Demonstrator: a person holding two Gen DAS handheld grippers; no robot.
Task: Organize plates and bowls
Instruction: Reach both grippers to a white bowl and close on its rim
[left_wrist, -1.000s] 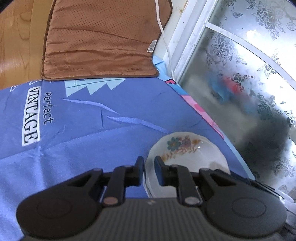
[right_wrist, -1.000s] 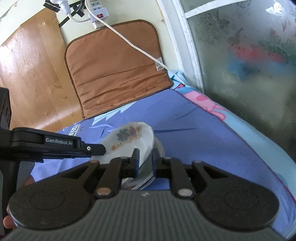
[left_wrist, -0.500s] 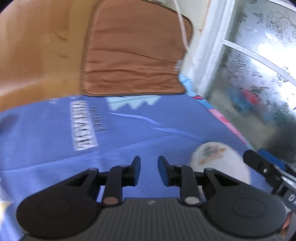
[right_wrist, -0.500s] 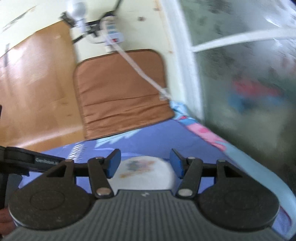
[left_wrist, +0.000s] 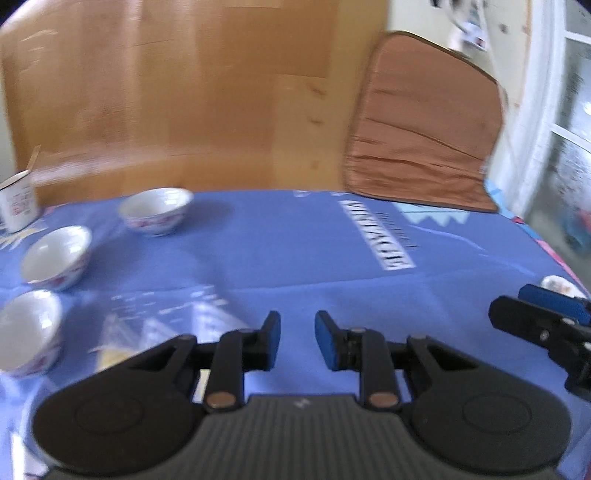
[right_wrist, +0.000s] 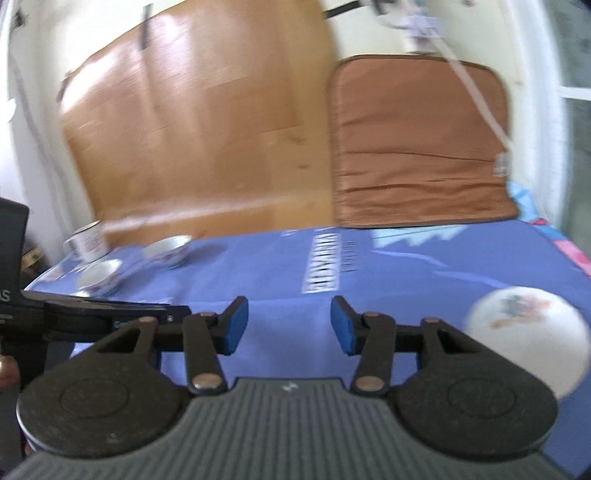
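Left gripper (left_wrist: 297, 339): jaws sitting a little apart, gripping nothing.
Right gripper (right_wrist: 289, 325): jaws closing with only bare cloth between them.
Plates (right_wrist: 526, 339): sitting at the cloth's right side, near the window edge.
Bowls (left_wrist: 55, 256): three are sitting loose at the far left, apart from each other.
Risk: tbh everything's looking blurry, so a fast swing at a bowl could be knocking it off the left edge.
Surface: blue cloth (left_wrist: 295, 251), wrinkling a bit, could be sliding under dishes.
Room: wood board (right_wrist: 192, 129) and brown cushion (right_wrist: 417, 147) leaning on the wall.
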